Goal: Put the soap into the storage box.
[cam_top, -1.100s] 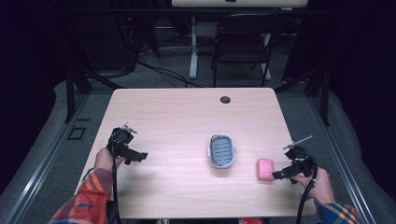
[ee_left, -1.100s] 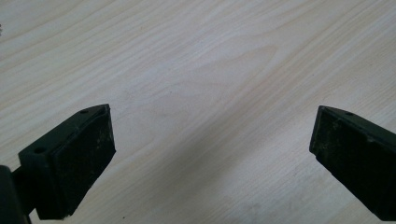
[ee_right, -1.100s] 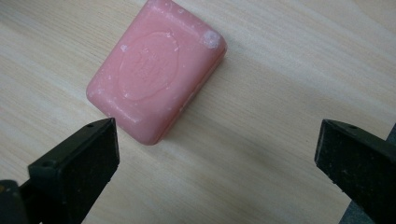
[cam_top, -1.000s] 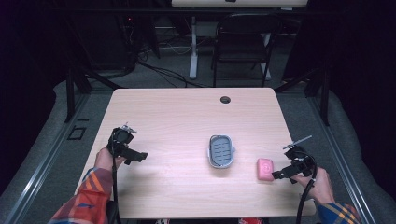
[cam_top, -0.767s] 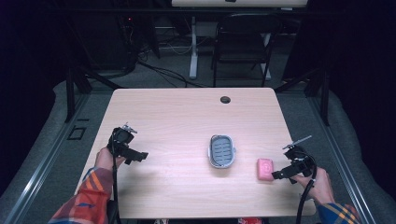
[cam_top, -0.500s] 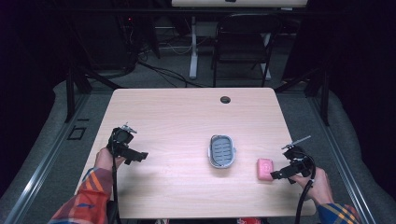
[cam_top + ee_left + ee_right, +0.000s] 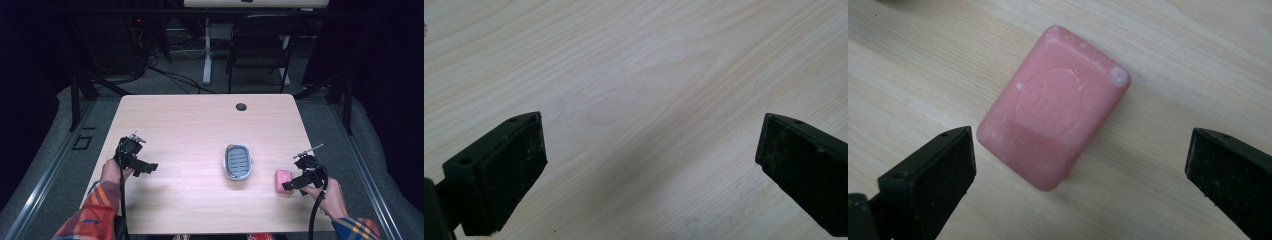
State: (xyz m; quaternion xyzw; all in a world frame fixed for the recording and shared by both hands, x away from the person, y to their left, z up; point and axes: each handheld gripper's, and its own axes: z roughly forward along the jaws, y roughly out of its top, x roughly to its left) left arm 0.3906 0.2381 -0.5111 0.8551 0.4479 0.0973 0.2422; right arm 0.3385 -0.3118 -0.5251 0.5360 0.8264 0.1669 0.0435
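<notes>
A pink bar of soap (image 7: 283,179) (image 7: 1054,107) lies flat on the light wood table (image 7: 200,125) near its front right. My right gripper (image 7: 289,185) (image 7: 1080,175) is open just above the soap, jaws wide to either side of it, not touching. A grey soap dish (image 7: 238,161) with a slatted insert sits left of the soap, at the table's middle. My left gripper (image 7: 148,168) (image 7: 649,165) is open over bare wood at the front left, nothing between its jaws.
A round cable hole (image 7: 241,106) is near the table's far edge. A dark chair (image 7: 257,47) and a white stand leg (image 7: 206,50) with cables stand on the floor beyond the table. A person's plaid sleeves (image 7: 92,212) come in from the bottom.
</notes>
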